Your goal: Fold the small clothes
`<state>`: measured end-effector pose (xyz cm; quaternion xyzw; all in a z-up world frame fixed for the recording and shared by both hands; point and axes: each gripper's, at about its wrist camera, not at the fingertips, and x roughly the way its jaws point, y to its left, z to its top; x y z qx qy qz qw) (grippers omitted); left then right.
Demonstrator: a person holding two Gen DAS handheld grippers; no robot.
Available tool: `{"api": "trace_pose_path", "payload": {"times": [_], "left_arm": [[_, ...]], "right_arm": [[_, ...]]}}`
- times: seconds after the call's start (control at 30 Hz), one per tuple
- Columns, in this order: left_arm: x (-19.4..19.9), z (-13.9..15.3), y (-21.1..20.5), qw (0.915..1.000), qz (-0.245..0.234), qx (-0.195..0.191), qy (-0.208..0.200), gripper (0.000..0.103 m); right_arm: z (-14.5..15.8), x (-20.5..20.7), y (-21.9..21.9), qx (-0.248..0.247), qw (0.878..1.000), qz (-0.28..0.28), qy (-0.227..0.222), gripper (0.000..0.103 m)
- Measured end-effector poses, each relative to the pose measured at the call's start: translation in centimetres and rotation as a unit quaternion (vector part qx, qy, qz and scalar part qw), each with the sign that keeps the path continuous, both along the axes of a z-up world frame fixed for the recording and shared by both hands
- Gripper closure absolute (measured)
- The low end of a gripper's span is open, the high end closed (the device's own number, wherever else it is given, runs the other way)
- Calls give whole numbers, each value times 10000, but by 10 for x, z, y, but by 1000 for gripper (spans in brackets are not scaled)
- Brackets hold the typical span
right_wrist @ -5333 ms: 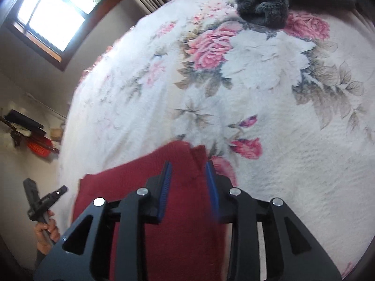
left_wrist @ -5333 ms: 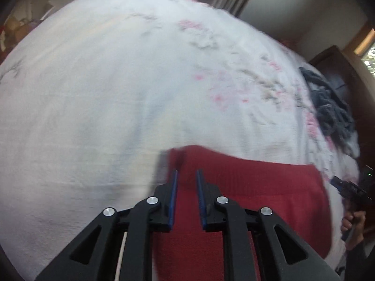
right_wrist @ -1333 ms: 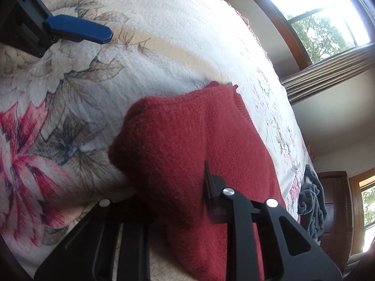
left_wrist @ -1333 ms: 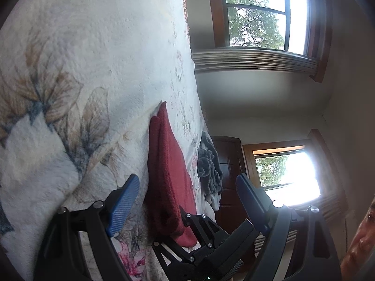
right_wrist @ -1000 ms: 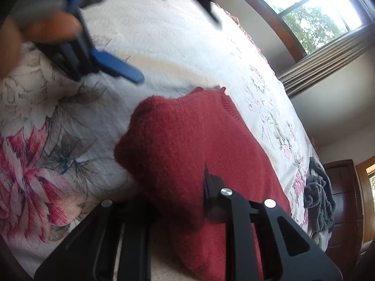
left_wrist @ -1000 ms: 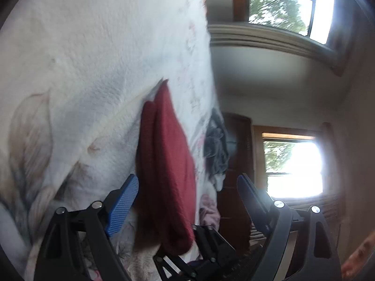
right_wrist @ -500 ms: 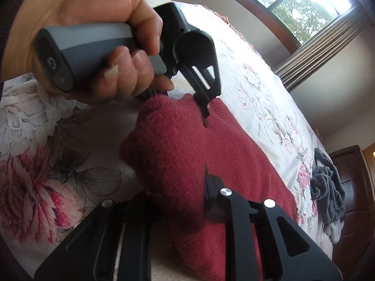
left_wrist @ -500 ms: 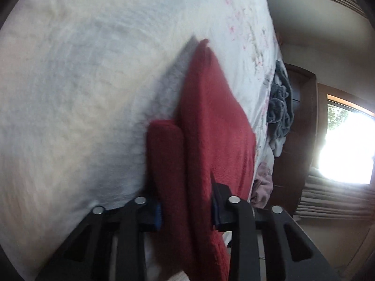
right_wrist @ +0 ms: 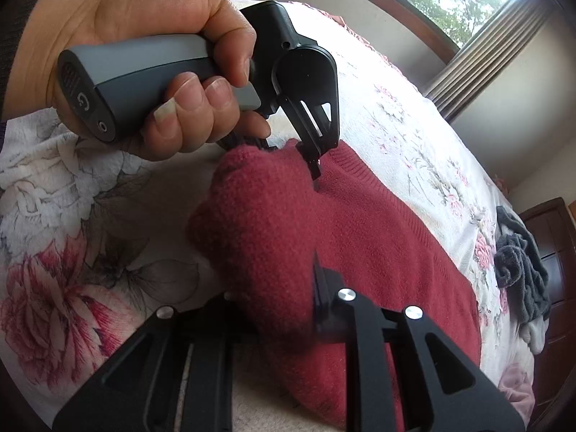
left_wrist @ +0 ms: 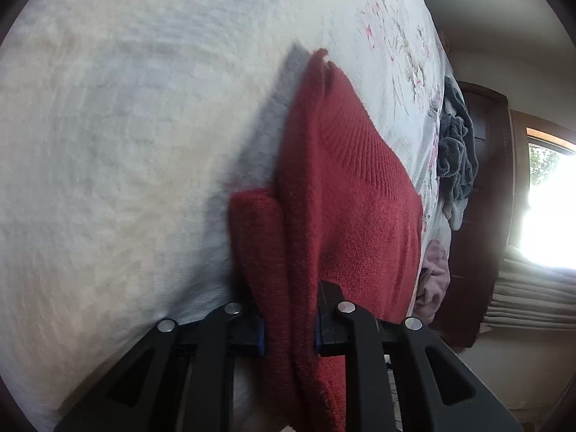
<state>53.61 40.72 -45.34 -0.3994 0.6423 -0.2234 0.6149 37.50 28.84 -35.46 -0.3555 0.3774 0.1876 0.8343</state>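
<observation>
A red knitted sweater [left_wrist: 345, 187] [right_wrist: 378, 237] lies folded on a white floral bedspread [left_wrist: 126, 126] [right_wrist: 414, 133]. My left gripper [left_wrist: 288, 331] is shut on a bunched fold at the sweater's near edge; in the right wrist view it is the black tool [right_wrist: 306, 82] a hand [right_wrist: 144, 46] holds by a grey handle, its tip at the far end of the fold. My right gripper [right_wrist: 277, 306] is shut on the thick near end of the same fold, which hides its fingertips.
A dark grey garment [left_wrist: 455, 151] [right_wrist: 518, 266] and a pale pink one [left_wrist: 433, 273] [right_wrist: 514, 385] lie at the far side of the bed by a dark wooden cabinet [left_wrist: 482, 187]. Windows with curtains [right_wrist: 468, 50] line the walls.
The left gripper, open and apart from the sweater a second ago, moved in and shut on the fold's edge. The right gripper kept its hold.
</observation>
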Motion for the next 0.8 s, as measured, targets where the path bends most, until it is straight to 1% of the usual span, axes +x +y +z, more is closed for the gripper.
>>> {"api": "trace_pose_path", "payload": {"times": [0.17,0.47,0.7,0.8], "left_arm": [[0,18,-2,9997,-31,224,-85,86],[5,65,-14,9968,-229,713,-264,86],[13,118,-41,9910,-500,1108,-566,86],[16,142,-54,9874,-606,1288,-696,86]], "right_arm": [[10,0,-7,114,9999,-45,4,86],[38,3,-25,431,9988,-215,2,87],[72,4,-42,840,9955,-436,44,87],[87,9,-57,1175,9910,-616,163,87]]}}
